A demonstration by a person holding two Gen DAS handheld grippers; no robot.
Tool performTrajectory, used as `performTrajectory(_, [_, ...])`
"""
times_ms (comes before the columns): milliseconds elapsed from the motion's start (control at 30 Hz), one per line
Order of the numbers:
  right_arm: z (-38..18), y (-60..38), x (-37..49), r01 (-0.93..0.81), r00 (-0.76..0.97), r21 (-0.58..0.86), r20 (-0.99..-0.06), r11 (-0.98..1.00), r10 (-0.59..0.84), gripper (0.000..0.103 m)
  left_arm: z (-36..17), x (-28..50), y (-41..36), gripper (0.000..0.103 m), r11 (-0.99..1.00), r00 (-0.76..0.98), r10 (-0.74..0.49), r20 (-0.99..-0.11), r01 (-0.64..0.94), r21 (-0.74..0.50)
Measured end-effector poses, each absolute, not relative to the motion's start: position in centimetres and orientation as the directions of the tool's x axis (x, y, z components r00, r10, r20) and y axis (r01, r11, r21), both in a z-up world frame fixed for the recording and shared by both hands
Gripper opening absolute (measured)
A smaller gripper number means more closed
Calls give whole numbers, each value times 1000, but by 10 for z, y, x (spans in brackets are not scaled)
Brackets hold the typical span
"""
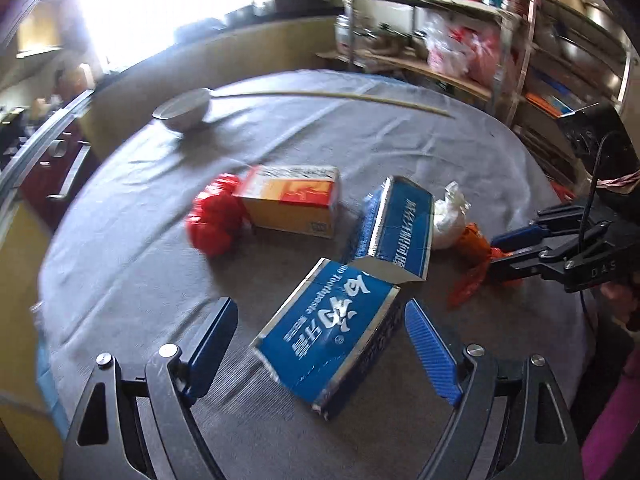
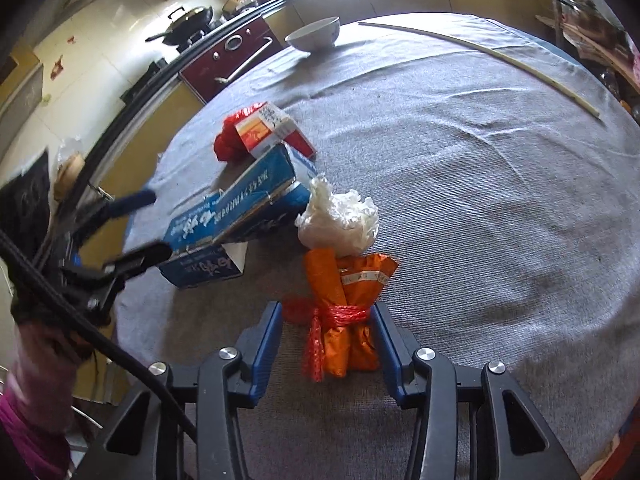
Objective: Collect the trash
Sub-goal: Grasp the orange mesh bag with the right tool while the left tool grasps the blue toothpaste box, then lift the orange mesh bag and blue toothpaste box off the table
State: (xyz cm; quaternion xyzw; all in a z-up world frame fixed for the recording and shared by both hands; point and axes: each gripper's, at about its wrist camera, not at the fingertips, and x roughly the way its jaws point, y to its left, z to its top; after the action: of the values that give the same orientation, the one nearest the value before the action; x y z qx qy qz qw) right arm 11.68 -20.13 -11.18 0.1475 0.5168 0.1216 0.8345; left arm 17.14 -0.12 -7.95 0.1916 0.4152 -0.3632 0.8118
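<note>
**Both grippers lined up on trash, nothing pinched yet**

My left gripper sits low over the near edge of the table, its fingers spread wide to either side of the near blue toothpaste box. The gap is clear on both sides, so I judge I'm straddling it before closing. The box is glossy printed card with silver edging, flattened a little and lying at an angle. A second blue box lies just beyond it, one open end tipped toward the first.

My right gripper is also spread, with the orange wrapper bundle standing between the blue pads. I cannot tell whether either pad touches it. The bundle is crinkled foil-like plastic, rolled up and tied round the middle with red netting, which gives a narrow waist that should suit the grip.

Just beyond it is a crumpled white plastic bag, soft and likely to spring back. Farther left lie an orange-and-white carton and a red scrunched bag touching it.

All of this rests on a ribbed grey tablecloth, wrinkled in places. At the far side stand a white bowl and a long pale stick, which I take to be no part of the trash.
</note>
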Motion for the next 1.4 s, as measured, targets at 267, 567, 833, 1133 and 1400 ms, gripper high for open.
performTrajectory(267, [-119, -191, 122, -61, 428, 335, -842, 940, 328, 40, -100, 176, 0, 86, 614, 306, -444, -842, 788, -37])
performTrajectory(567, [-116, -195, 115, -61, 445, 351, -829, 934, 340, 35, -103, 176, 11, 70, 695, 357, -435, -827, 717, -56])
performTrajectory(833, [-103, -203, 91, -69, 471, 382, -802, 922, 368, 35, -99, 155, 8, 65, 753, 410, -407, -816, 656, -46])
performTrajectory(1133, [-92, -221, 59, -55, 502, 423, -771, 904, 391, 35, -93, 123, 18, 64, 815, 444, -388, -808, 574, -76])
performTrajectory(1400, [-81, -234, 40, -55, 532, 452, -741, 890, 409, 35, -74, 79, 18, 64, 870, 524, -352, -775, 489, -64])
